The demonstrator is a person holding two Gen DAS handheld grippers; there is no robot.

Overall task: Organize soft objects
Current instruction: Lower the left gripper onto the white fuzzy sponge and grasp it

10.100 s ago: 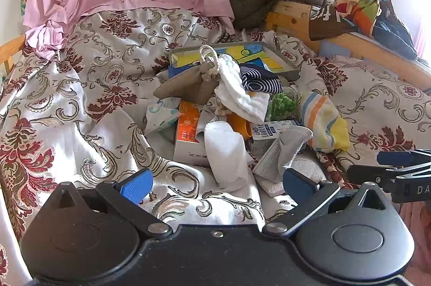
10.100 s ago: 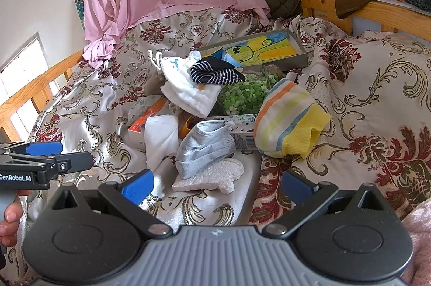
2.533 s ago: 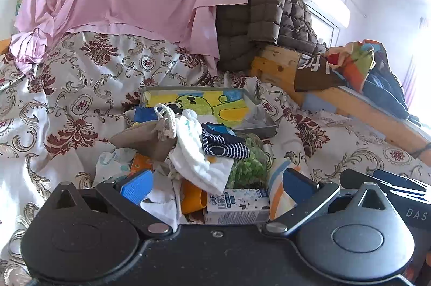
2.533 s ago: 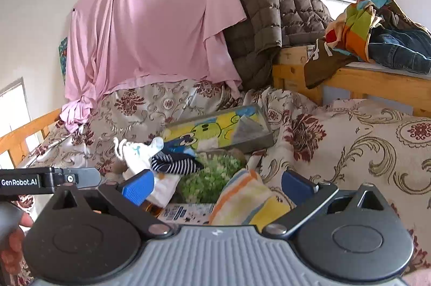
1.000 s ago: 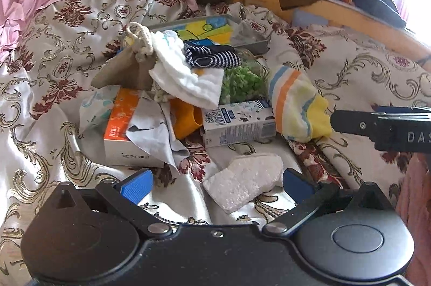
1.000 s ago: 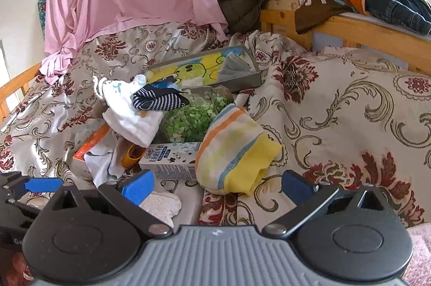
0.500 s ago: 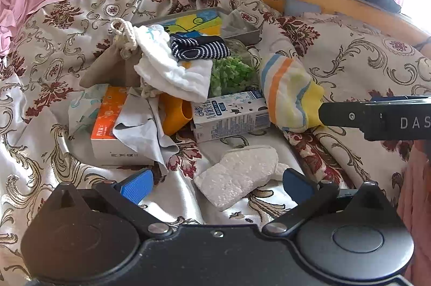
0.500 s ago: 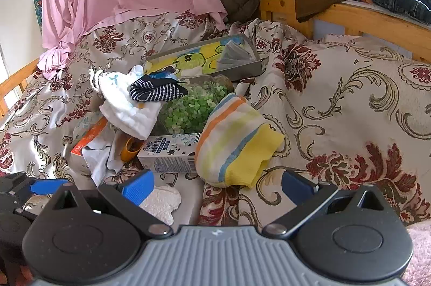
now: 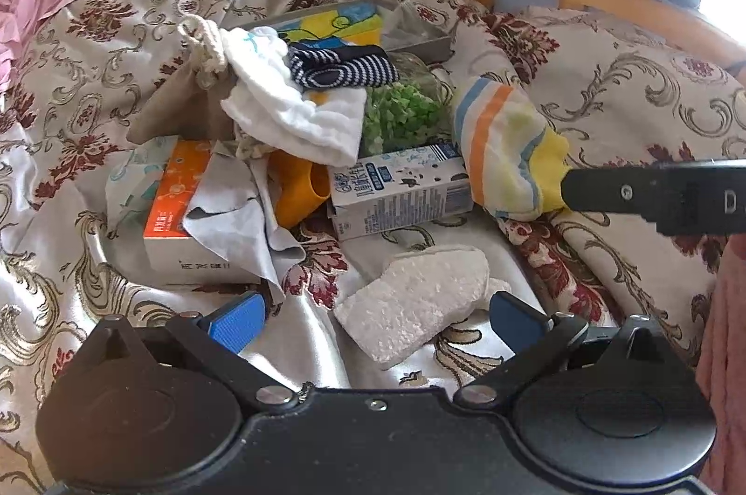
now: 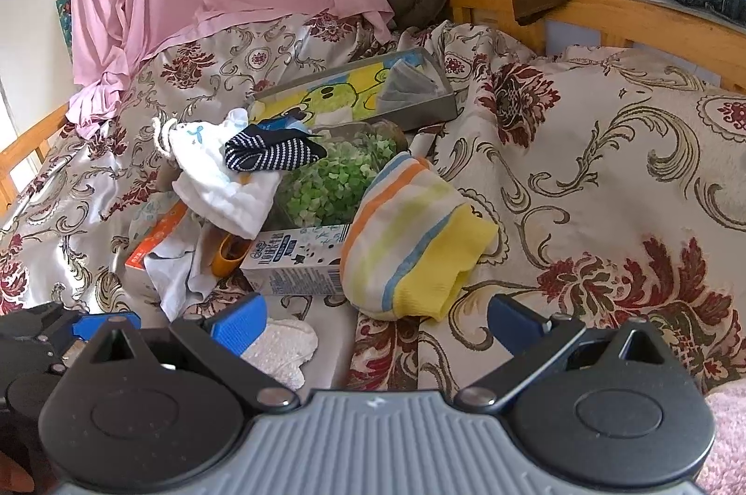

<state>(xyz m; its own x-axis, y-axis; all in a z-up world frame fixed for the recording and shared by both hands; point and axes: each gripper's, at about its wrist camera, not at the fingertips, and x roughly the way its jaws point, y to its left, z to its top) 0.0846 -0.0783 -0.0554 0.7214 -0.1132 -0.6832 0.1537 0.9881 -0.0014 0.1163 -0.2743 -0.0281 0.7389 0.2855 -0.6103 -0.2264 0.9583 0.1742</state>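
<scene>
While your left gripper [image 9: 373, 315] hangs spread wide and empty, the fluffy white sock [image 9: 412, 301] lies between its blue fingertips on the floral satin bedspread [image 9: 629, 75]. Your right gripper [image 10: 375, 315], equally wide and empty, faces the striped yellow sock [image 10: 410, 250]. Both have dropped closer to the pile since a second ago.

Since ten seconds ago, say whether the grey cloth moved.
Yes: the grey cloth went from beside the milk carton into the cartoon tray's right end.

Glossy satin bedspread [image 9: 629, 85], rough white foam piece [image 9: 415, 299], printed cardboard carton [image 9: 401, 192], knitted striped sock [image 10: 410, 248].
</scene>
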